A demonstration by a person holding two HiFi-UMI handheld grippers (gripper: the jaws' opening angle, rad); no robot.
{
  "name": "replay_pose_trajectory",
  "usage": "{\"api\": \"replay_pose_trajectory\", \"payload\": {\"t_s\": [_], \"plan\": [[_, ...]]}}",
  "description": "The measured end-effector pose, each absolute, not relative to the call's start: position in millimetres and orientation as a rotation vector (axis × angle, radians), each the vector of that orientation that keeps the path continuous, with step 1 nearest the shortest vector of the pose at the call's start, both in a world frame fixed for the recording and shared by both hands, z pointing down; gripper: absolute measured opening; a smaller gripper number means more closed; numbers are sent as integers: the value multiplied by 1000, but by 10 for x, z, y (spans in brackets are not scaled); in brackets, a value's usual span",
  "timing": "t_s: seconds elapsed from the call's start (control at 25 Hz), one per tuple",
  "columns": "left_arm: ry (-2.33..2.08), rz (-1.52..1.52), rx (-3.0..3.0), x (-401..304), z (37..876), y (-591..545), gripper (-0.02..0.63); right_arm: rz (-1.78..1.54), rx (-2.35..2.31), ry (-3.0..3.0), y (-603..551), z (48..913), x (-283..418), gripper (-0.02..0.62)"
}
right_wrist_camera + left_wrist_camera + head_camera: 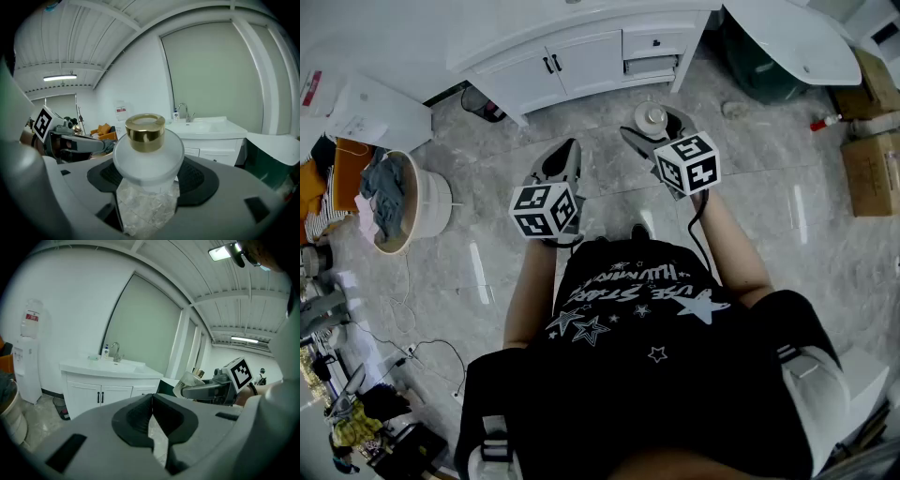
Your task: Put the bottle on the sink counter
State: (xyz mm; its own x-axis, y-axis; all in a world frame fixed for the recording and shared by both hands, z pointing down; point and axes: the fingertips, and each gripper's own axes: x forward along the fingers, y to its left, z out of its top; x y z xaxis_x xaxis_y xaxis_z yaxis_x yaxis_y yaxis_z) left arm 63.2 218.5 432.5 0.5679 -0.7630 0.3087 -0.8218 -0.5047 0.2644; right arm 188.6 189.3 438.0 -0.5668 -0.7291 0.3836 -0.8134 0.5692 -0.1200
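A frosted white bottle (148, 157) with a gold cap (146, 131) stands upright between the jaws of my right gripper (150, 180), which is shut on its body. In the head view the bottle (652, 116) is held over the marble floor, a short way in front of the white sink counter (546, 36). My left gripper (564, 152) hangs beside it to the left. The jaws of my left gripper (152, 403) are shut with nothing between them. The sink counter (110, 368) with its faucet (116, 351) shows ahead in both gripper views.
A round laundry basket (405, 202) with clothes stands at the left. A dark bin (482, 103) sits beside the cabinet. Cardboard boxes (870, 171) lie at the right, and a white tub (802, 39) at the top right. A water dispenser (26, 363) stands left of the counter.
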Motion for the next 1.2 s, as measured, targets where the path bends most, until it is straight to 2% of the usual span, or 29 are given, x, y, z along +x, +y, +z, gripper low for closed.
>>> {"api": "replay_pose_trajectory", "payload": {"t_s": [1.2], "plan": [[-1443,228,2318,947,4398,2281,9,511,1156,-2550,1838,4573,2390,330]]}}
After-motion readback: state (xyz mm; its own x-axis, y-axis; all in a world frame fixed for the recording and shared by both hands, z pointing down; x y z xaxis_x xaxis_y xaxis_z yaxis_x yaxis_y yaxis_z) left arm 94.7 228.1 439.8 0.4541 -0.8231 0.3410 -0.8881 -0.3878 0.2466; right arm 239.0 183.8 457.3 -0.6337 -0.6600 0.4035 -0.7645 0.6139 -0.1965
